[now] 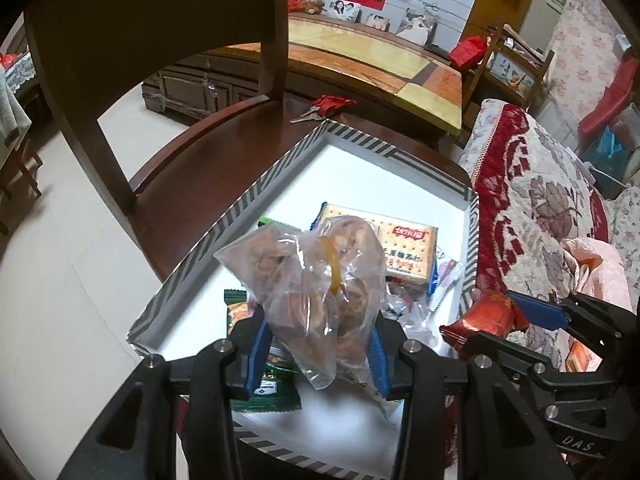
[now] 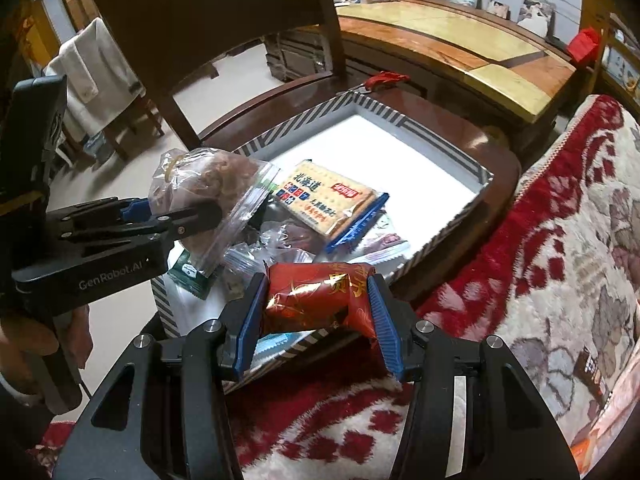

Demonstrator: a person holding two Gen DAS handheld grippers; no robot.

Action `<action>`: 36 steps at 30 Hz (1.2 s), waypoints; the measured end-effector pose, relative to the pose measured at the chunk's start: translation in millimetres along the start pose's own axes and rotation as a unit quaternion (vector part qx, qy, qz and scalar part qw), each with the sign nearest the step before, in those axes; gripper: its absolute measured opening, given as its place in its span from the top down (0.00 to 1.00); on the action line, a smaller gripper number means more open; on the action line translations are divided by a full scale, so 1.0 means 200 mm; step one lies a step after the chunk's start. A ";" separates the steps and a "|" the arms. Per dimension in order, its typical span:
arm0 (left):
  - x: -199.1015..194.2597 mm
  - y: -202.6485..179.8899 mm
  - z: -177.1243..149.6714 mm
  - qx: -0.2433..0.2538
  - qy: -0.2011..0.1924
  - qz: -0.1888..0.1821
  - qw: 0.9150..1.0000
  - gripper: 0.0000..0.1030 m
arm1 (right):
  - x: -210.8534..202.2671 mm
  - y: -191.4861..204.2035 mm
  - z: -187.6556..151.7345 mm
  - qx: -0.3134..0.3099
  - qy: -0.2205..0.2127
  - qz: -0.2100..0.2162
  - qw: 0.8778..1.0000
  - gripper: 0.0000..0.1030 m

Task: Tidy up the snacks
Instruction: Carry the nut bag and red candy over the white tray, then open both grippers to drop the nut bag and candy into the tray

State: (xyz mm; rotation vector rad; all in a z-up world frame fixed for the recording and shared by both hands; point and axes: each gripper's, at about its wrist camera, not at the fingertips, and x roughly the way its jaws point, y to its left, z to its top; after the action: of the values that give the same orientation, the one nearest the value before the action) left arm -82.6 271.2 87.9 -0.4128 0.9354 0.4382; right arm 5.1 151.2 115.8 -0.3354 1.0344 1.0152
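My left gripper [image 1: 318, 344] is shut on a clear plastic bag of brown snacks [image 1: 316, 276] tied with a yellow band, held over the striped-rim white box [image 1: 256, 196]. The same bag [image 2: 208, 196] and left gripper [image 2: 176, 216] show at the left of the right wrist view. My right gripper [image 2: 316, 316] is shut on a red foil-wrapped snack [image 2: 320, 296], above the box's near right corner; that red snack [image 1: 484, 316] appears at the right in the left wrist view. In the box lie a cracker pack [image 2: 332, 200], green packets [image 1: 260, 384] and small clear bags.
The box rests on a dark wooden chair seat [image 1: 224, 148] with its backrest [image 1: 160, 40] behind. A red and cream floral blanket [image 2: 540, 280] covers the sofa at the right. Keys with a red tassel [image 1: 328, 106] lie on the seat's far edge. A low wooden table [image 2: 460, 44] stands beyond.
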 end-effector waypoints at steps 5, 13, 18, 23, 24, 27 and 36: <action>0.03 0.04 0.00 -0.008 0.007 0.003 1.000 0.57 | 0.07 0.03 0.02 -0.014 0.016 -0.001 1.000 0.52; 0.07 0.03 0.00 -0.005 0.011 0.008 1.000 0.57 | 0.18 0.03 0.07 -0.026 0.036 -0.006 0.999 0.52; 0.09 0.01 0.01 0.005 0.009 0.015 1.000 0.57 | 0.26 0.01 0.10 -0.026 0.049 -0.013 0.998 0.52; 0.11 -0.01 0.03 0.011 0.009 0.018 1.000 0.57 | 0.31 -0.03 0.14 -0.013 0.050 -0.011 0.999 0.52; 0.11 -0.01 0.03 0.012 0.008 0.019 1.000 0.57 | 0.32 -0.02 0.14 -0.014 0.051 -0.010 0.999 0.52; 0.11 -0.01 0.02 0.011 0.007 0.020 1.000 0.56 | 0.32 -0.02 0.12 -0.006 0.044 -0.004 0.999 0.50; 0.10 -0.02 0.02 0.008 0.008 0.027 1.000 0.53 | 0.25 -0.02 0.08 0.008 0.029 0.003 1.000 0.48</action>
State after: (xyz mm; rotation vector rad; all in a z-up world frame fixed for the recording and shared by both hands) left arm -68.5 273.6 74.0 -0.3778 0.9657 0.4771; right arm 23.1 186.2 81.8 -0.3501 1.0959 1.0068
